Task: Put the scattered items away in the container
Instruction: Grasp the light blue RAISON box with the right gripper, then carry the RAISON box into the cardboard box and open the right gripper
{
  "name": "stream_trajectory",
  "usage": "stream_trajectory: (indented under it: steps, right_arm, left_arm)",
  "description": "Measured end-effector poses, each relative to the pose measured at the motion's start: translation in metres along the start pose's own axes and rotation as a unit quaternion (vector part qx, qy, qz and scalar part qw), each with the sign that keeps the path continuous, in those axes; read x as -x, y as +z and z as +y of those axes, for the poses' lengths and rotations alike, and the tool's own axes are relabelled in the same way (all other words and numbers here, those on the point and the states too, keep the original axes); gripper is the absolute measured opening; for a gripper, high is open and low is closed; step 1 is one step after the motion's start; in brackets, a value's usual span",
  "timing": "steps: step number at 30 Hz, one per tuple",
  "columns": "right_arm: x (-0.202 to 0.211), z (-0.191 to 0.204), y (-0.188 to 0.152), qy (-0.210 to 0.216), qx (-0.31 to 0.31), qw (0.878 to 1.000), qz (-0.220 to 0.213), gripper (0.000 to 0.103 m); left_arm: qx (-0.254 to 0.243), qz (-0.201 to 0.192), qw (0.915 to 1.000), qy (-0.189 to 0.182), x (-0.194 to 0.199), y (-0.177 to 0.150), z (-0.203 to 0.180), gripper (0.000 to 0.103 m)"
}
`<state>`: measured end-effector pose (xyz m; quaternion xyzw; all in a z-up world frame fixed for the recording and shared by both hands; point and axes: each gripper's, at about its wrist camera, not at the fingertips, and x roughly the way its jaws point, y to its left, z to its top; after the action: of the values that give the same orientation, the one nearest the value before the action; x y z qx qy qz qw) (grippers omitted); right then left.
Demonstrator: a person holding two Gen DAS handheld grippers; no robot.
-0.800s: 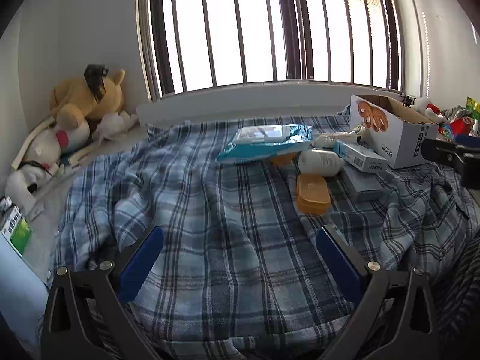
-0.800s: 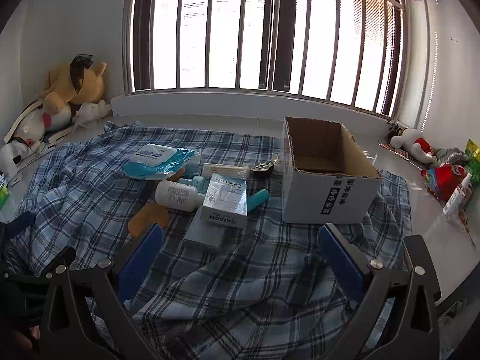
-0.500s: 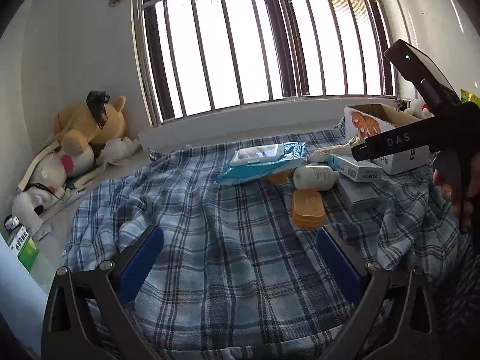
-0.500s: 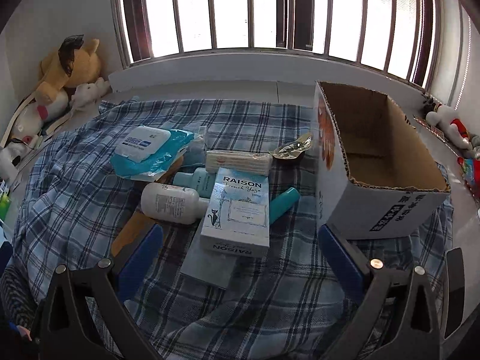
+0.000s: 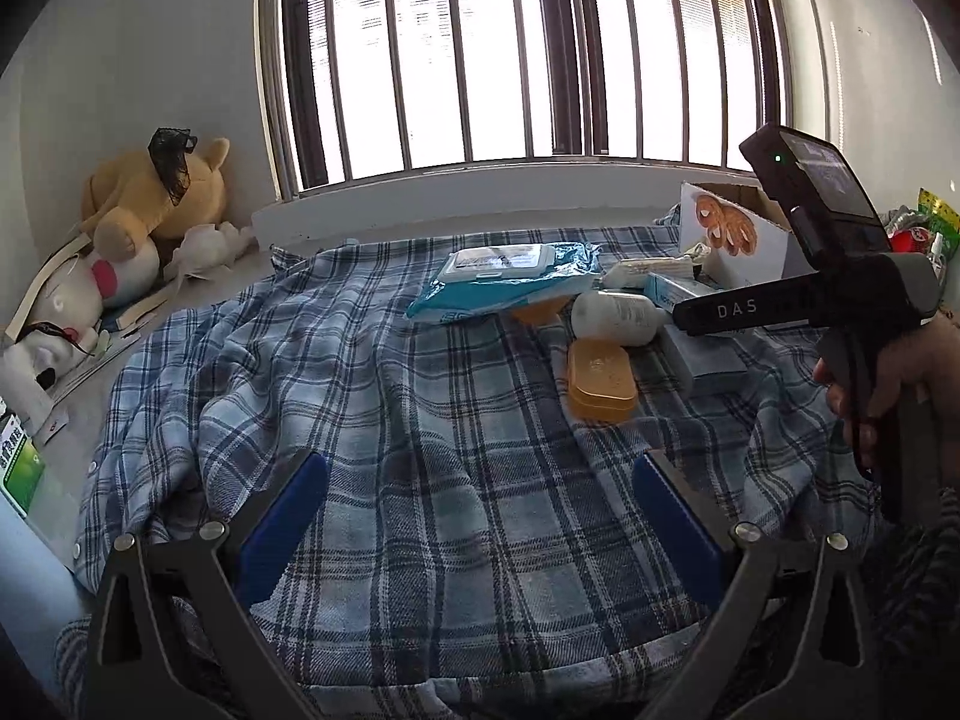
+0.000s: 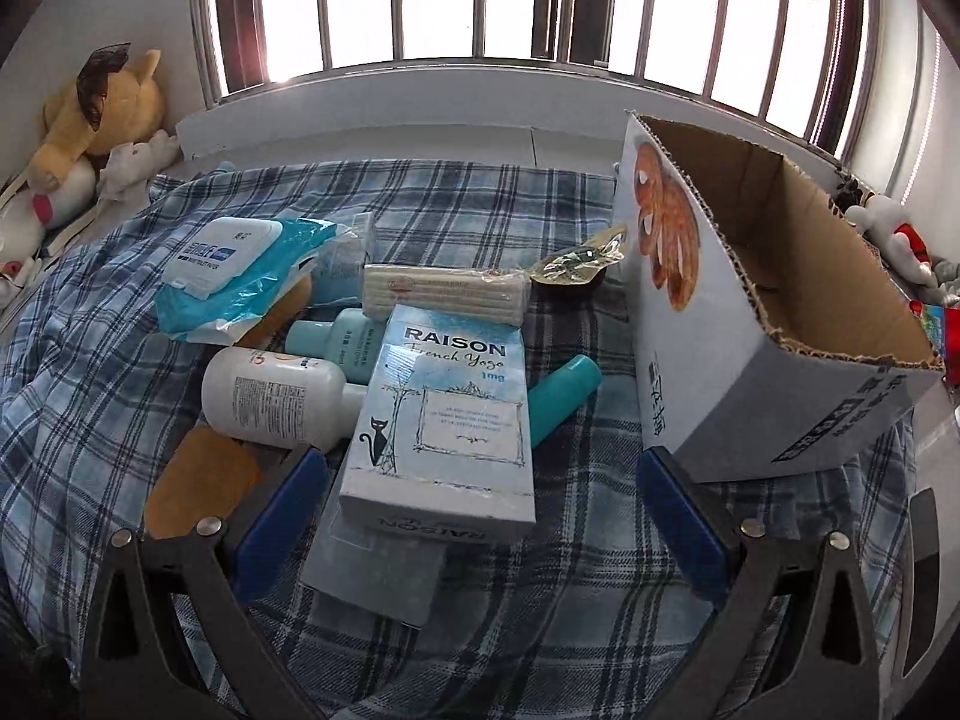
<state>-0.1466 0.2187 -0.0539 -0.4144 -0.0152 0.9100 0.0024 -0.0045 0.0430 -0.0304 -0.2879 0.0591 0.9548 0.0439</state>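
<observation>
The items lie in a loose heap on the plaid blanket [image 6: 90, 360], all close to the cardboard box [image 6: 750, 372], so each is probably a short carry away.

In the right wrist view, at 10 o'clock the wet-wipes pack [image 6: 240, 264] rests on top of the pile. At 9 o'clock the white bottle [image 6: 270, 396] lies on its side, just above an orange case [image 6: 204, 480] partly hidden by the left finger. At the centre sits the RAISON carton [image 6: 444, 414], propped on a flatter grey box [image 6: 384, 570], with a teal tube [image 6: 561, 396] just to its right. The box stands at 3 o'clock, open at the top and empty as far as its interior shows.

The right gripper [image 6: 480, 516] has its fingers spread wide, holding nothing, straddling the carton's near end: likely the first pick. The left gripper [image 5: 480, 516] is equally spread and empty over bare blanket.

Compared with half a second ago, the right gripper has come closer and lower, so the carton now fills the space between its fingers. The left gripper's view is little changed.
</observation>
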Motion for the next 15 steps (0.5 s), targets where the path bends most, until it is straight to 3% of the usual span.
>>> stream_trajectory:
  steps: [2, 6, 9, 11, 15]
  right_arm:
    - [0.001, 0.000, 0.001, 0.000, -0.003, 1.000, -0.002, 0.090]
    - [0.000, -0.003, 0.001, 0.008, -0.013, 1.000, -0.003, 0.089]
    - [-0.002, -0.005, -0.001, 0.020, -0.021, 1.000, 0.004, 0.075]
    - [-0.001, -0.006, -0.002, 0.029, -0.025, 0.999, 0.006, 0.060]
    - [0.005, -0.010, -0.005, 0.044, -0.035, 0.998, -0.004, 0.056]
  left_arm:
    - [-0.002, 0.001, 1.0000, 0.004, 0.000, 0.001, -0.001, 0.103]
    - [-0.004, 0.002, 1.0000, 0.007, 0.002, 0.004, -0.002, 0.103]
    - [0.000, 0.003, 0.9999, 0.010, 0.003, 0.008, -0.003, 0.103]
    - [0.004, 0.003, 1.0000, 0.004, 0.004, 0.010, -0.005, 0.103]
    - [0.001, 0.003, 1.0000, -0.002, 0.007, 0.013, -0.010, 0.103]
